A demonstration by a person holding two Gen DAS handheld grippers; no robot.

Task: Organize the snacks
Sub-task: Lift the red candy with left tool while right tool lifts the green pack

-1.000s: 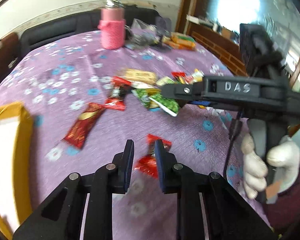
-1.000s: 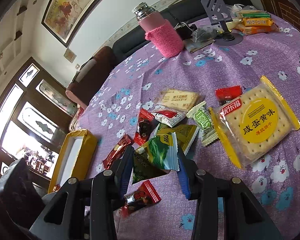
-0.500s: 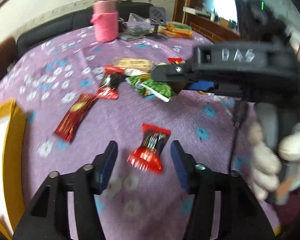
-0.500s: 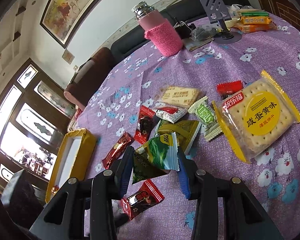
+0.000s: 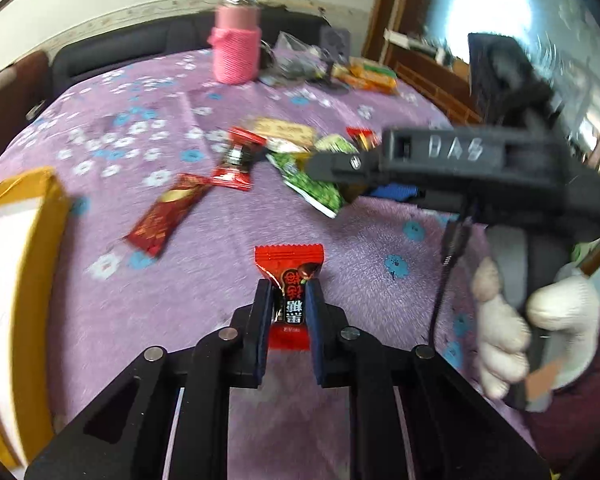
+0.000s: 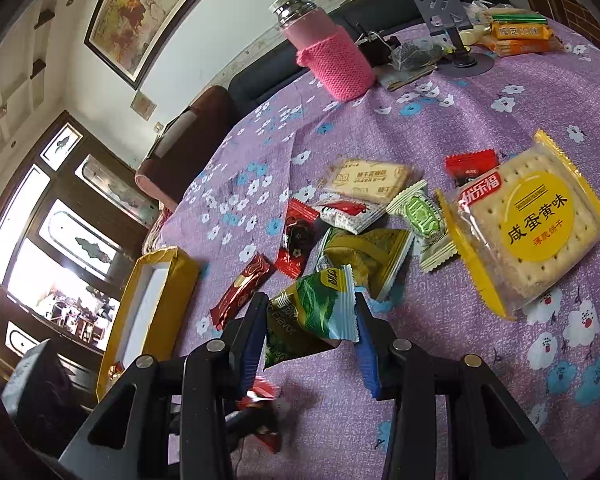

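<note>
My left gripper [image 5: 287, 300] is shut on a small red candy packet [image 5: 290, 270] low over the purple flowered tablecloth [image 5: 220, 280]. My right gripper [image 6: 310, 312] is shut on a green snack packet [image 6: 310, 312] and holds it above the cloth; it shows in the left wrist view [image 5: 316, 188] too. A yellow box [image 6: 148, 312] with a white inside lies at the left, also seen in the left wrist view [image 5: 16, 248]. Loose snacks lie mid-table: a long red bar [image 5: 164, 216], a red candy [image 5: 236, 164], a yellow-green packet [image 6: 368, 252] and a large yellow cracker pack [image 6: 528, 220].
A pink knit-covered flask [image 6: 332, 60] stands at the far side, with a phone stand [image 6: 448, 12], a plastic bag and orange biscuit boxes [image 6: 516, 32] to its right. A dark sofa lies behind the table. A gloved hand [image 5: 536, 328] holds the right gripper at the right.
My left gripper opened around the red candy packet, then moved forward and shut on it. My right gripper stayed shut on the green packet, almost still.
</note>
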